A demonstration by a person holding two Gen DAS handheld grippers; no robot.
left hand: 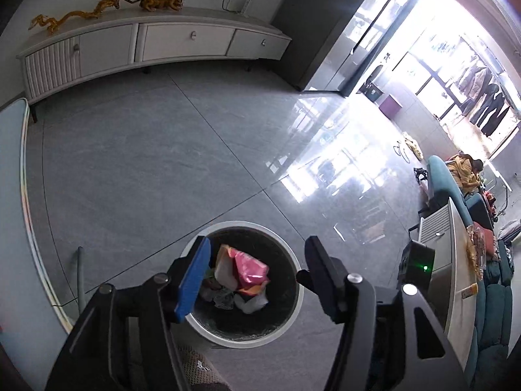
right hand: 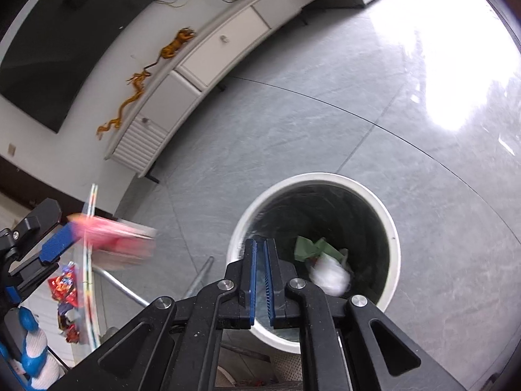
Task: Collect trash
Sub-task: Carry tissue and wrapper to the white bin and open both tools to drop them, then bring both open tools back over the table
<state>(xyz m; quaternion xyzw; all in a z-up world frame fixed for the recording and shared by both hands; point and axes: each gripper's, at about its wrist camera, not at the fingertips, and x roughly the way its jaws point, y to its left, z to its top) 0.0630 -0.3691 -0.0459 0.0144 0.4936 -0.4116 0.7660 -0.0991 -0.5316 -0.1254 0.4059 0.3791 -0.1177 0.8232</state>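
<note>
tongs first: left gripper (left hand: 257,272) hangs with its jaws wide apart and nothing between the blue pads, pointed straight down into the mouth of the white bin (left hand: 294,260). directly under the gap, among pale crumpled scraps, lies a pink wrapper (left hand: 250,268); whether it rests on the heap or is mid-fall the left view alone cannot say. the right wrist view shows a blurred pink shape (right hand: 120,238) just beside the left gripper's blue pad, off to one side of the bin, so the two views do not agree neatly and the smear makes it hard to tell.

right gripper (right hand: 260,280) has its jaws drawn nearly together, a thin slit between the pads and nothing clamped; it points over the near rim of the bin, where green paper (right hand: 309,247) and a white wad (right hand: 330,277) lie on the dark liner.

the relation that matters: the bin stands on the grey floor right below both tools, while trash not yet collected, a red and blue packet (right hand: 66,296), lies on the glass table (right hand: 45,296) at the left of the right view, close beside the left gripper. by my reading the left hand is the nearer one for it. the packet's long axis seems to run away from the camera along the table edge.
</note>
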